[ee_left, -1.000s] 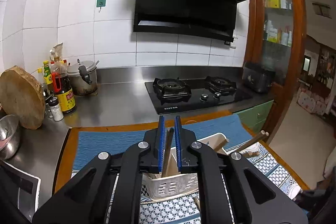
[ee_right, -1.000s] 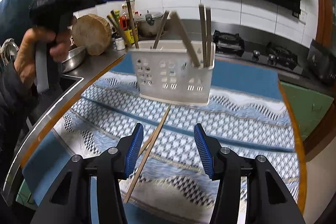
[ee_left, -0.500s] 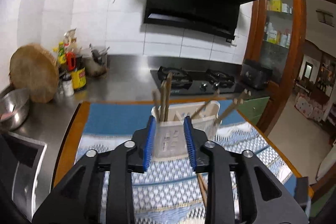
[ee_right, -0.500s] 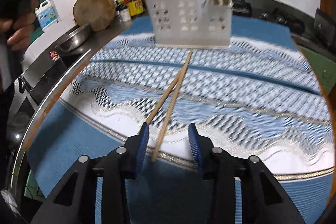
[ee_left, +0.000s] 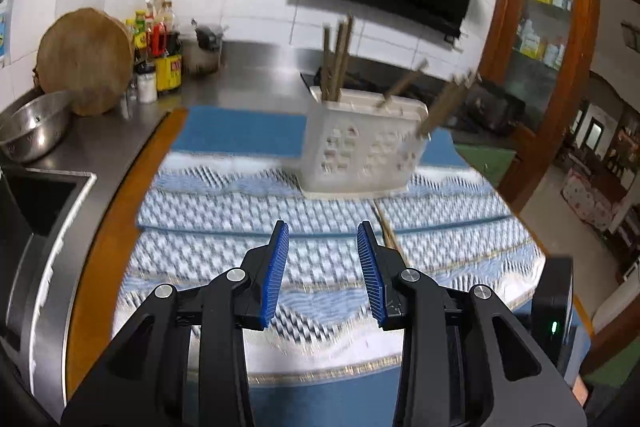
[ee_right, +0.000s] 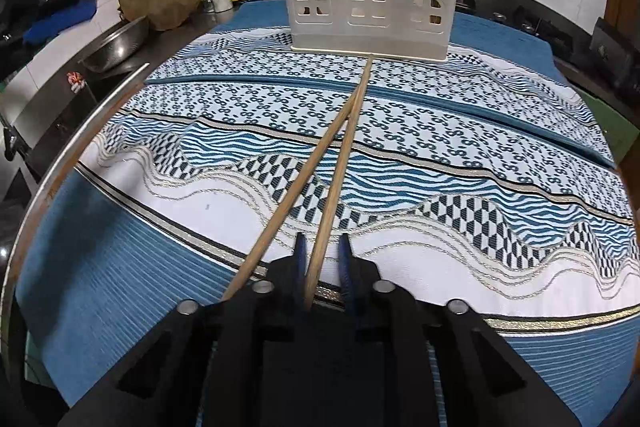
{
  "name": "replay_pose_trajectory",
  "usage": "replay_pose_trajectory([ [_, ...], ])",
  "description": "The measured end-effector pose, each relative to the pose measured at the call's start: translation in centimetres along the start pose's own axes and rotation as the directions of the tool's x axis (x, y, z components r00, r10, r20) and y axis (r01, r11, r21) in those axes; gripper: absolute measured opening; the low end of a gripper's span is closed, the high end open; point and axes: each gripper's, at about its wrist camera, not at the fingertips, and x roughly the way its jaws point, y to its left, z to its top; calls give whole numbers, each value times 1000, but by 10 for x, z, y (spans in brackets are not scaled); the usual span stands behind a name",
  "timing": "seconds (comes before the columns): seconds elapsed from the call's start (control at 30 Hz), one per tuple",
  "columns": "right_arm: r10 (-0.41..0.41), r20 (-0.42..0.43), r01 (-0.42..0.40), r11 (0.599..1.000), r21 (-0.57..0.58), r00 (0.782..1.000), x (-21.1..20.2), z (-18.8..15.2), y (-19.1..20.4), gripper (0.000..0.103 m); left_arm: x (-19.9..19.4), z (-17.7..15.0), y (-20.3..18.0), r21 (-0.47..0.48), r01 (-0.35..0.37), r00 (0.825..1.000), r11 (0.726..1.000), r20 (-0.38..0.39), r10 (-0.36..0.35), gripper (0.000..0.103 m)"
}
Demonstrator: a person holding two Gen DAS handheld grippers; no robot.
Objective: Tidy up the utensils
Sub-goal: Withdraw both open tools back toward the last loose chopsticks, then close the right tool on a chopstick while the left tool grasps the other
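A white plastic utensil holder (ee_right: pixel 368 7) stands on the patterned blue mat (ee_right: pixel 460 163) with several wooden chopsticks upright in it; it also shows in the left wrist view (ee_left: pixel 360 147). Two loose chopsticks lie on the mat in a narrow V. My right gripper (ee_right: pixel 323 255) is low on the mat, its jaws narrowed around the near end of the right chopstick (ee_right: pixel 340 171), with small gaps still showing. The left chopstick (ee_right: pixel 296 187) lies just outside its left finger. My left gripper (ee_left: pixel 322 267) is open and empty above the mat, short of the holder.
A round wooden chopping board (ee_left: pixel 84 59), sauce bottles (ee_left: pixel 160 43) and a steel bowl (ee_left: pixel 32 131) stand on the steel counter at the left. A sink (ee_left: pixel 36 207) lies at the left edge. A gas hob is behind the holder.
My left gripper let go of a chopstick in the holder, opened and drew back. My right gripper dropped to the mat and narrowed around the right loose chopstick.
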Motion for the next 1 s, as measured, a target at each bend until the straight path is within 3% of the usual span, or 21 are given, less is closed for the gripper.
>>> replay_pose_trajectory([
  [0.23,21,38,-23,998,65,999,-17,-1,-19,7,14,-38,-21,16,60,995,998,-85,-58,36],
  [0.5,13,142,-24,997,78,990,-63,0,-35,7,39,-85,-58,25,126,971,992,-209,-118,36],
  [0.83,2,234,-25,995,96,972,-97,2,-52,7,62,-99,-87,50,117,961,992,-258,-100,34],
  [1.0,5,255,-31,994,100,967,-105,3,-57,7,73,-102,-96,85,82,962,993,-268,-56,32],
])
